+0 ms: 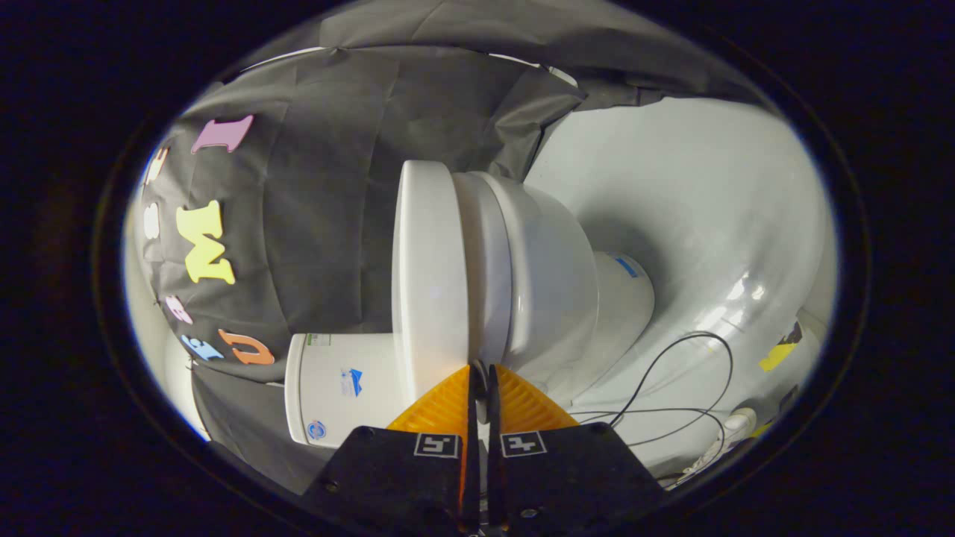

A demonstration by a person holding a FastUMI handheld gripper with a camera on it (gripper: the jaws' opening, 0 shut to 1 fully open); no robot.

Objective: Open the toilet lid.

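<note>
Tool (pixel 483 371) fingers are nearly closed, a narrow gap between them, tips at the front edge of the toilet lid (pixel 429 261); whether they grip it cannot be told. Lid lies closed on the bowl (pixel 548 276), tank (pixel 336 388) beyond, cables (pixel 671 388) on the floor.

— Light ok? 
— Fairly bright, cool white, seems to come from overhead. Glare patches on the glossy floor (pixel 739 291) nr the cables (pixel 671 403), soft sheen on the toilet (pixel 537 276) bowl. 
— Shadows? 
— Soft one on the floor beside the bowl. Cloth wall (pixel 336 224) stays dim. 
— Sharpness? 
— Centre crisp; gripper (pixel 483 367), fingers closed together, slightly soft up close. Strong fisheye bend + darkening twd the rim.
</note>
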